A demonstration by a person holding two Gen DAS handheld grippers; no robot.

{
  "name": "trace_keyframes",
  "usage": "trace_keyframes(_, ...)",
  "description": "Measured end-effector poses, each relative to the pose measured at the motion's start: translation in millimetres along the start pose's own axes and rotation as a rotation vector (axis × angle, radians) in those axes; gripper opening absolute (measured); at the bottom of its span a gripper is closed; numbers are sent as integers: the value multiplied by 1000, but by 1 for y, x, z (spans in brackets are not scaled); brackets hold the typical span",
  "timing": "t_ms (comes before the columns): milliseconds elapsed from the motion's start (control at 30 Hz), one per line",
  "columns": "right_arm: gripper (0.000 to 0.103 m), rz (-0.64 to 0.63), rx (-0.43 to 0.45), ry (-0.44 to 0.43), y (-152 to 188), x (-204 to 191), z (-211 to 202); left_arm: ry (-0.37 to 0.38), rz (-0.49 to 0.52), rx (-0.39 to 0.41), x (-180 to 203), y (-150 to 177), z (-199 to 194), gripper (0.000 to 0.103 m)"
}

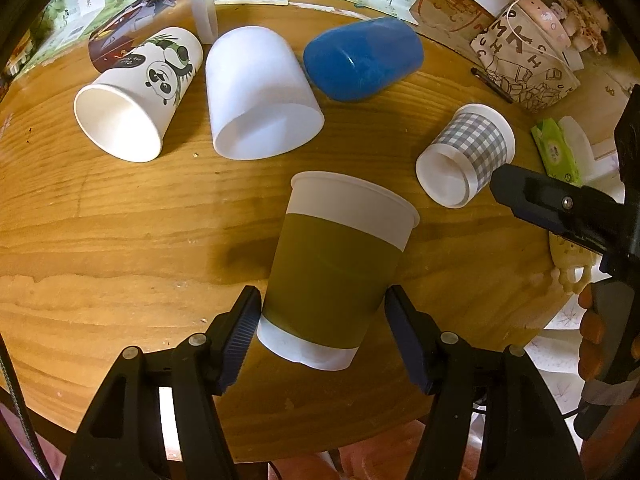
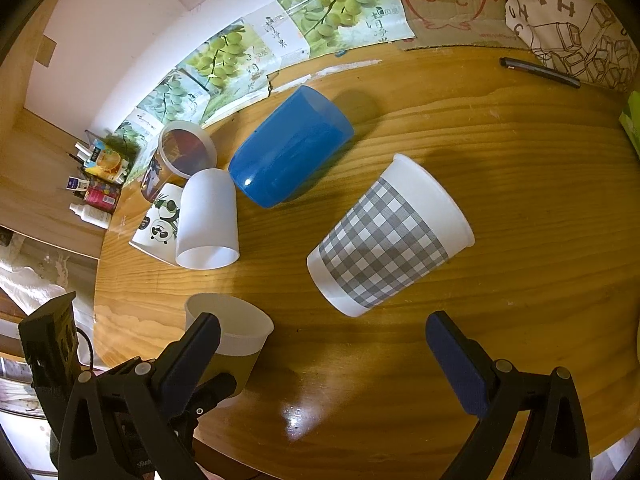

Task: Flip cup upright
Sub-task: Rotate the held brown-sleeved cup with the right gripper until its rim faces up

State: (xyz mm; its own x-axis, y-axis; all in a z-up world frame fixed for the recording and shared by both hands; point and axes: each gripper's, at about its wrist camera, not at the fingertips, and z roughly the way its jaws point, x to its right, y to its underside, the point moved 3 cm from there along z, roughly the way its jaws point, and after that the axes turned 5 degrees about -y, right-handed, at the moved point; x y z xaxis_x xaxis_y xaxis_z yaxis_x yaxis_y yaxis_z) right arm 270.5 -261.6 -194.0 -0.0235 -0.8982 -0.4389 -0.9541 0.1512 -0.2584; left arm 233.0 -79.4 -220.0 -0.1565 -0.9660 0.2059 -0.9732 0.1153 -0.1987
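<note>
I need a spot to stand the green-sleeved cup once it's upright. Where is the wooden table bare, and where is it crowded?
Bare wood lies left of the green-sleeved cup, in front of the panda cup. More lies between the checked cup and the pen. It is crowded at the back, where panda cup, white cup and blue cup cluster.

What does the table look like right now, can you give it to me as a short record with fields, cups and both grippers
held cup: green-sleeved paper cup, upright, between the left gripper fingers
left gripper contact: cannot tell if the pads touch
right gripper: right gripper open, holding nothing
nearest to right gripper: checked cup, on its side
other cups on their sides: blue cup, frosted white cup, panda cup
surface: wooden table
</note>
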Motion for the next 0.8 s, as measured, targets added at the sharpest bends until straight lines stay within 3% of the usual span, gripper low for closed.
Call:
trace_keyframes(400, 103, 4, -2, 5, 3, 2, 0, 12, -17, -8, -1, 2, 1, 70)
trace_keyframes(800, 103, 2, 2, 1, 7, 1, -3, -5, -39, 8, -5, 8, -7, 78)
